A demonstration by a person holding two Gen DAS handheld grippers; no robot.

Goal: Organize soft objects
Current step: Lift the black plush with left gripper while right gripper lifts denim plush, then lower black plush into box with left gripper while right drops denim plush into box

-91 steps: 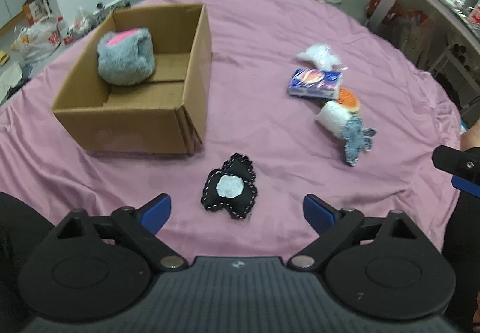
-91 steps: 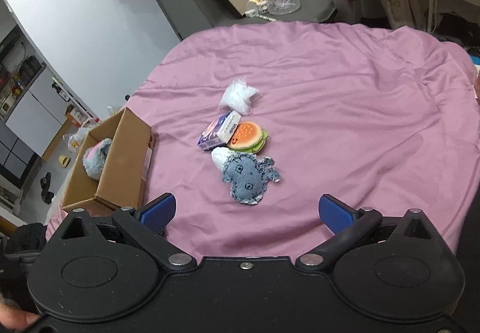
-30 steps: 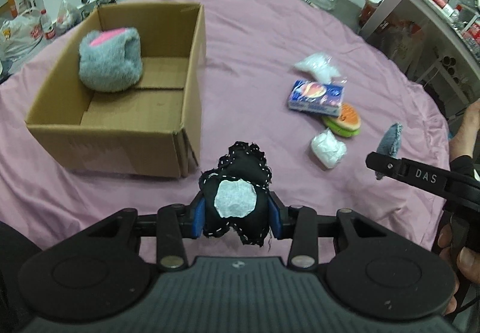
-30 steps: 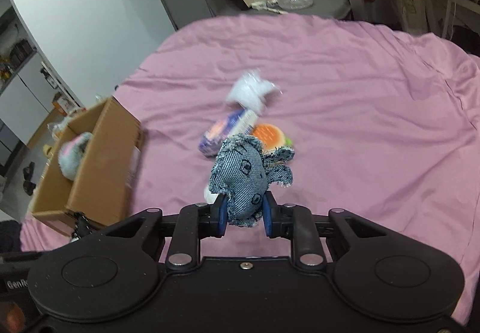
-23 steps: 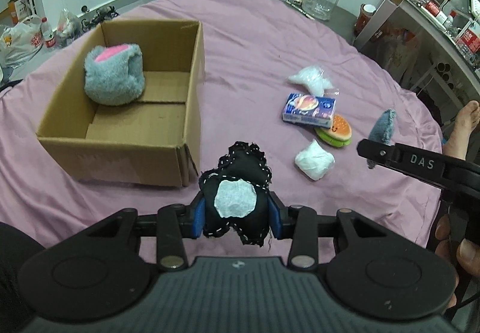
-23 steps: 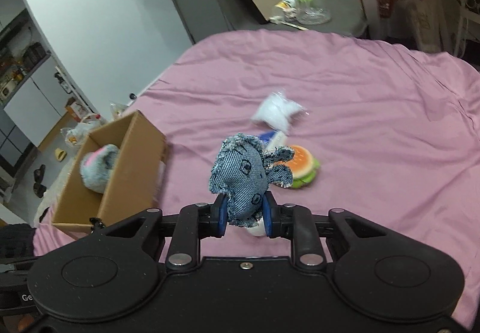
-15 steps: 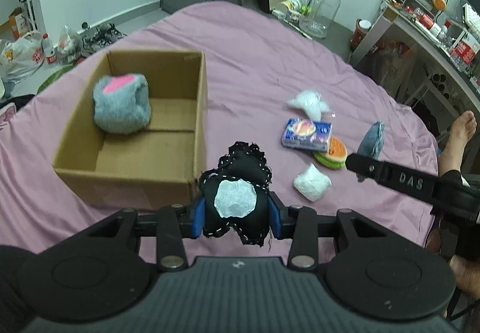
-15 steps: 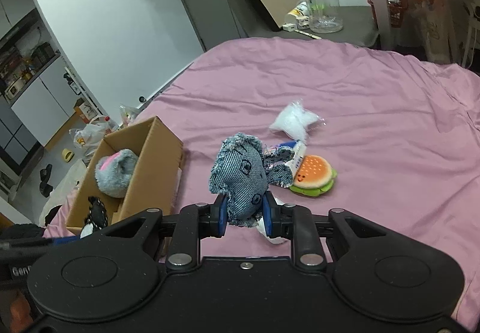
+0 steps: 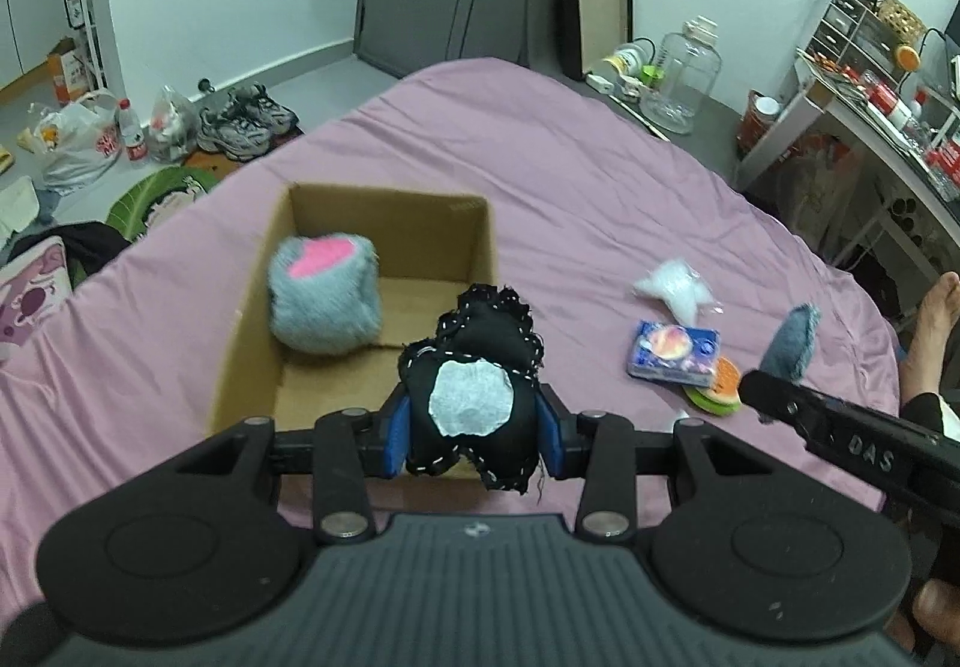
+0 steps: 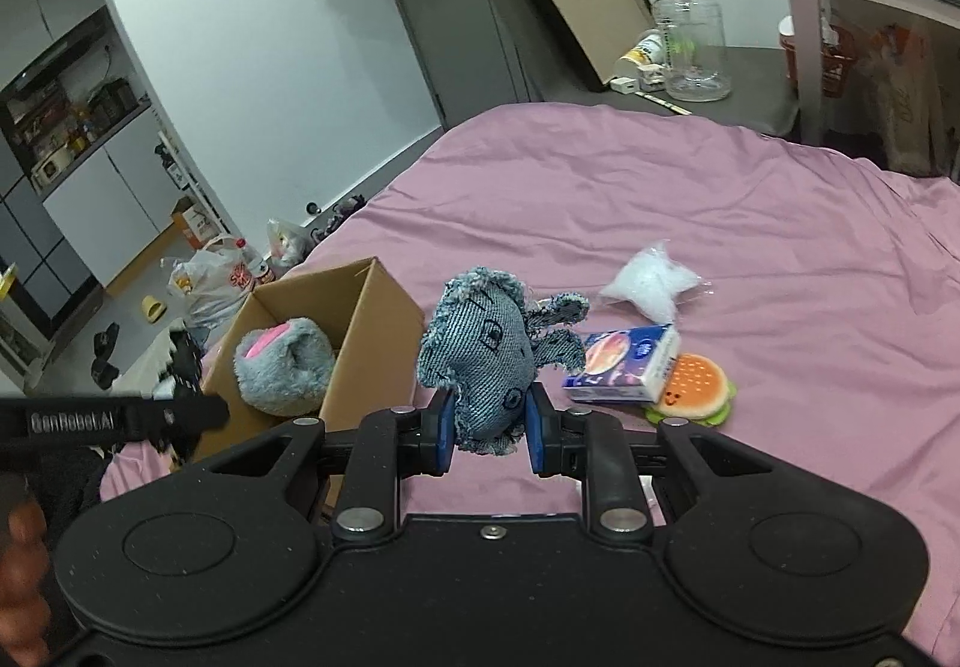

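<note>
Pink bedding covered the bed (image 9: 600,199) on which all task items lay; we noted shoes and bags on the floor beyond it and a clear jug (image 10: 690,48) near the far wall. We found the left hand-held gripper (image 9: 474,430) clenched on a black stitched plush (image 9: 474,379) with a white patch, held above the near edge of the cardboard box (image 9: 252,307). Inside the box, against its left wall, sat a grey fluffy plush (image 9: 324,301) with a pink top. We found the right hand-held gripper (image 10: 489,427) clenched on a denim elephant plush (image 10: 480,355), held clear of the bedding — to the right of the box in its own view. On the bedding to the right we recorded a white stuffing bag (image 10: 651,286), a blue tissue pack (image 10: 624,364) and a burger plush (image 10: 693,388); the pack lay over the burger's edge, the bag just beyond them. A bare foot (image 9: 930,331) showed at the bed's right edge.
</note>
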